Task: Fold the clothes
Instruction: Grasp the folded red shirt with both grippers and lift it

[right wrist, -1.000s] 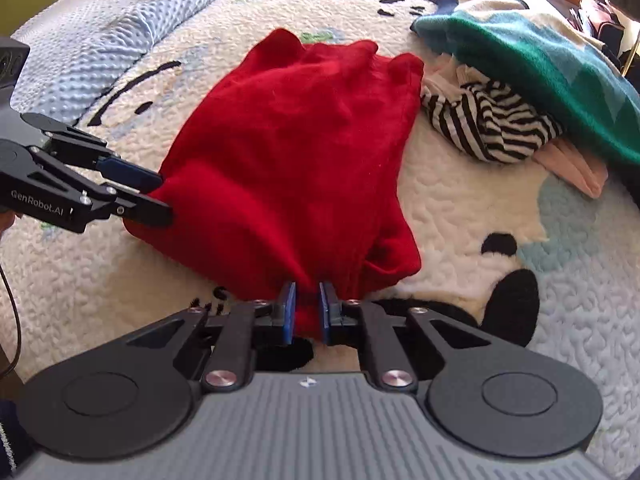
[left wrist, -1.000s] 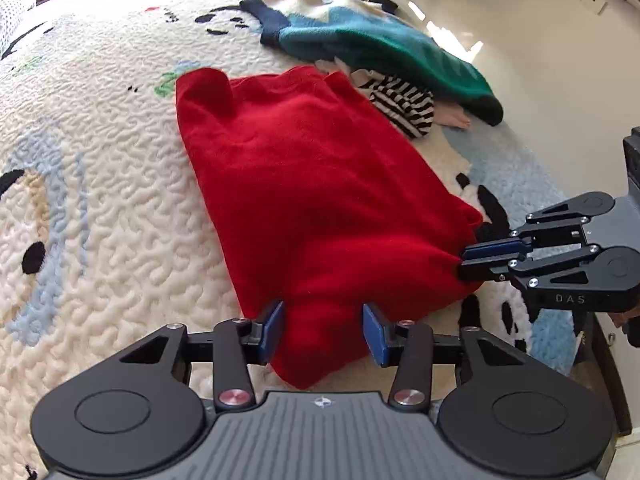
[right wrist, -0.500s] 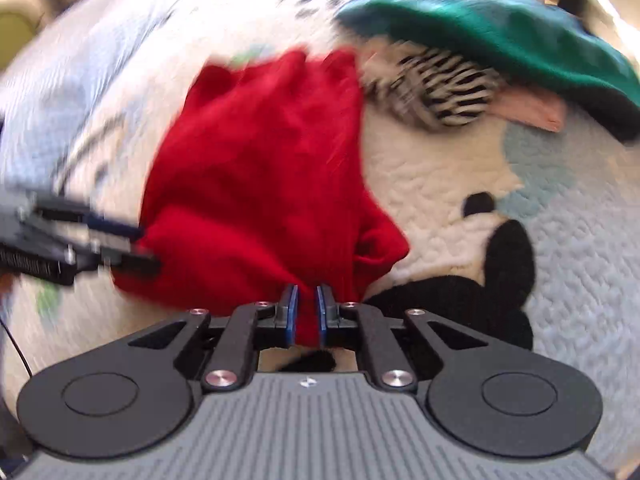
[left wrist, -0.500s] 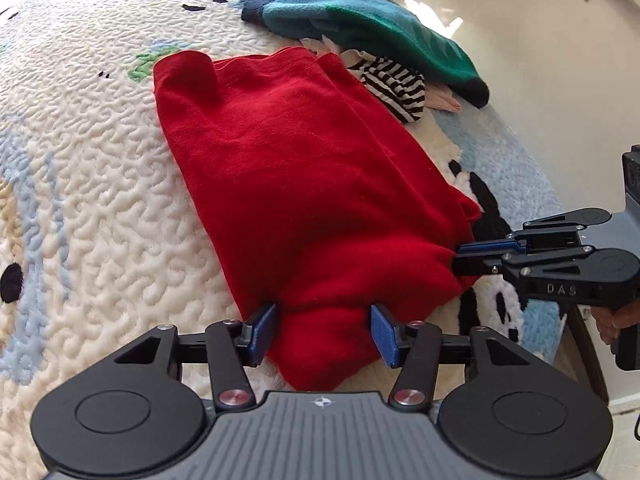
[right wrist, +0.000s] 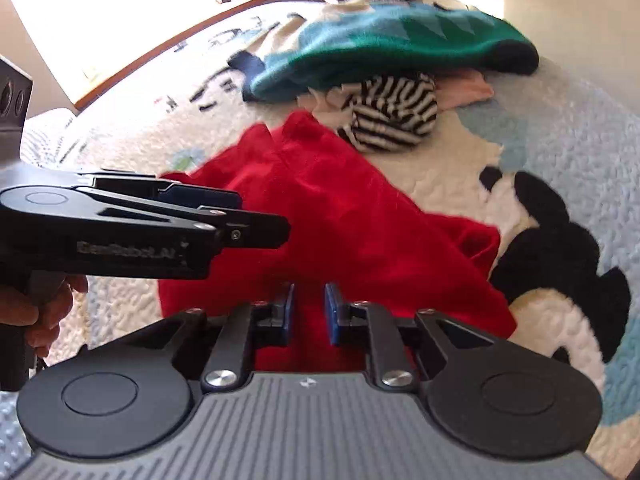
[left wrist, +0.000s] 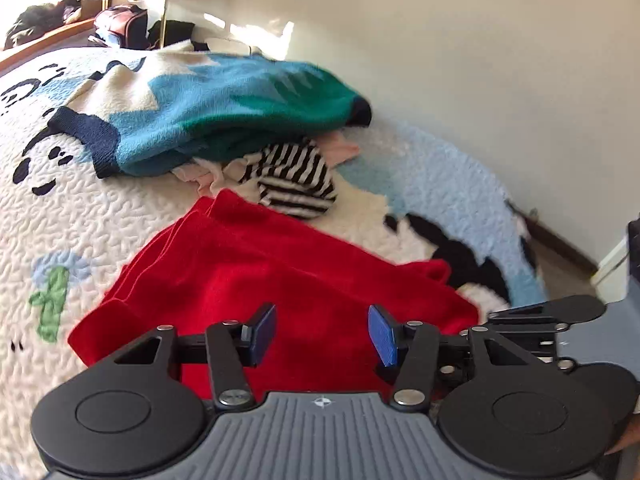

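A red garment (left wrist: pixel 256 272) lies on the quilted bed cover, doubled over on itself, and shows in the right wrist view (right wrist: pixel 344 216) too. My left gripper (left wrist: pixel 322 334) is open, its blue pads wide apart over the garment's near edge. My right gripper (right wrist: pixel 308 312) has its pads close together with red cloth between them, holding the garment's near edge. The left gripper also appears from the side in the right wrist view (right wrist: pixel 256 228), and the right gripper's fingers sit low at the right of the left wrist view (left wrist: pixel 520 320).
A teal, blue and cream sweater (left wrist: pixel 224 108) lies further back on the bed, with a black-and-white striped garment (left wrist: pixel 296 180) and pink cloth beside it. The white wall (left wrist: pixel 500 80) runs along the right. The panda-print quilt (left wrist: pixel 80 208) covers the bed.
Both grippers have swung forward over the garment, bringing its near edge toward the far end so it lies doubled. The left gripper stays open; the right stays shut on the cloth.
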Demonstrator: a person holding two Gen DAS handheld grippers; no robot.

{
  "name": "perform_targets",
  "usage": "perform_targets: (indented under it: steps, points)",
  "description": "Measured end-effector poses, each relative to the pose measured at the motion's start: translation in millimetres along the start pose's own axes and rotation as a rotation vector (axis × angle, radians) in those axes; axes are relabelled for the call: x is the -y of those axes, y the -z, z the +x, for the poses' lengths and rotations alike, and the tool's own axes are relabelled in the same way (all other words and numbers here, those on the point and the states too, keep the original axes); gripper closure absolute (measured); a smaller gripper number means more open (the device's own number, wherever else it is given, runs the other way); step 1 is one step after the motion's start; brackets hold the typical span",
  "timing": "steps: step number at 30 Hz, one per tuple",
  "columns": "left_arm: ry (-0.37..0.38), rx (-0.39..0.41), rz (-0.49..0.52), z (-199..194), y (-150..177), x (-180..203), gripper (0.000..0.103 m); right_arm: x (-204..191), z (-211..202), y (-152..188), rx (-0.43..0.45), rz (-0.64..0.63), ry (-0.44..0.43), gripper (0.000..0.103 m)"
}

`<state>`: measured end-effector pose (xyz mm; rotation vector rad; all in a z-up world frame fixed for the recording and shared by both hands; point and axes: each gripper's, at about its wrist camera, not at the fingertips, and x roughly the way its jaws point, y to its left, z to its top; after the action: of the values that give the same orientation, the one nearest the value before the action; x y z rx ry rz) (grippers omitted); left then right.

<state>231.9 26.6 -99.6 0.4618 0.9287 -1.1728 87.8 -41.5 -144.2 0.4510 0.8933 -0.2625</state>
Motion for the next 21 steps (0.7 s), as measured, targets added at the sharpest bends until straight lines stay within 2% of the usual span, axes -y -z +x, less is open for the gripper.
perform_targets:
  steps: [2, 5, 8, 10, 12, 13, 14, 15, 18, 21]
  points:
    - [0.020, -0.014, 0.019, 9, 5, -12, 0.047, -4, 10, 4, 0.000, -0.030, 0.023, 0.084]
    - [0.063, -0.026, 0.007, 12, 6, -32, 0.047, -6, 11, 4, 0.001, -0.047, 0.032, 0.084]
    - [0.056, -0.047, 0.012, -1, -1, -57, 0.043, 8, -26, 9, 0.110, 0.062, 0.025, 0.082]
    - [-0.056, -0.076, 0.061, -9, -7, -80, 0.047, 27, -52, 25, 0.154, 0.200, 0.001, 0.079]
    - [-0.178, -0.144, 0.058, -9, -12, -114, 0.039, 45, -65, 48, 0.165, 0.347, 0.006, 0.072]
    - [-0.195, -0.163, 0.028, -10, -14, -130, 0.038, 54, -67, 60, 0.163, 0.425, 0.011, 0.067]
    - [-0.182, -0.160, 0.001, -12, -20, -140, 0.045, 60, -67, 70, 0.164, 0.487, 0.004, 0.065]
    - [-0.165, -0.152, -0.023, -14, -26, -150, 0.045, 66, -67, 80, 0.165, 0.548, -0.004, 0.065]
    - [0.030, -0.102, -0.067, -21, -47, -159, 0.041, 77, -59, 103, 0.176, 0.695, -0.061, 0.063]
    - [0.154, -0.145, -0.108, -4, -64, -157, 0.033, 79, -47, 113, 0.172, 0.795, -0.129, 0.063]
